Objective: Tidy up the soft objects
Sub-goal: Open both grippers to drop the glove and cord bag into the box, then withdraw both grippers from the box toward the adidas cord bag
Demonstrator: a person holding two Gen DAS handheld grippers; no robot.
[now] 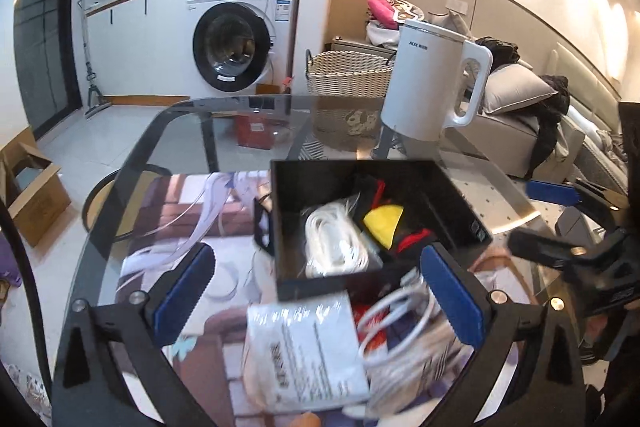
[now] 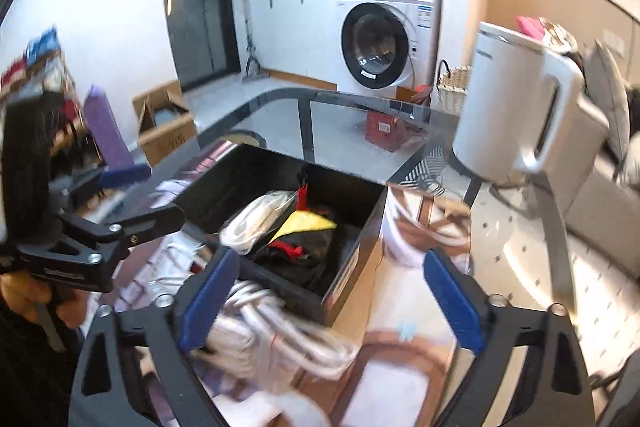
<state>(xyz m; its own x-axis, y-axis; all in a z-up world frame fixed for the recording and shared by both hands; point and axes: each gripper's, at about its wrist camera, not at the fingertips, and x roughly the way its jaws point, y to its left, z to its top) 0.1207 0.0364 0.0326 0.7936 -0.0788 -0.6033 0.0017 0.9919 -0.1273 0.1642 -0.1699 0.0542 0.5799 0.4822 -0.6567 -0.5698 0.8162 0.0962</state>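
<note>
Big glass table (image 1: 168, 131) carries everything here, a white kettle (image 1: 432, 83) standing at its far right, clear of the work. Middle of the table: the black box (image 1: 452, 203), already taking in a bagged white cable (image 1: 336, 247) and a black-yellow-red cloth pouch (image 1: 384, 223). Just this side of the box lies another bagged cable bundle (image 1: 400, 323) with its paper label, not yet inside. Left gripper (image 1: 316, 303) hangs over it, jaws spread wide, pressing on nothing. Right gripper (image 2: 328, 299) gapes equally wide, empty — likely lining up that bundle for the box.
</note>
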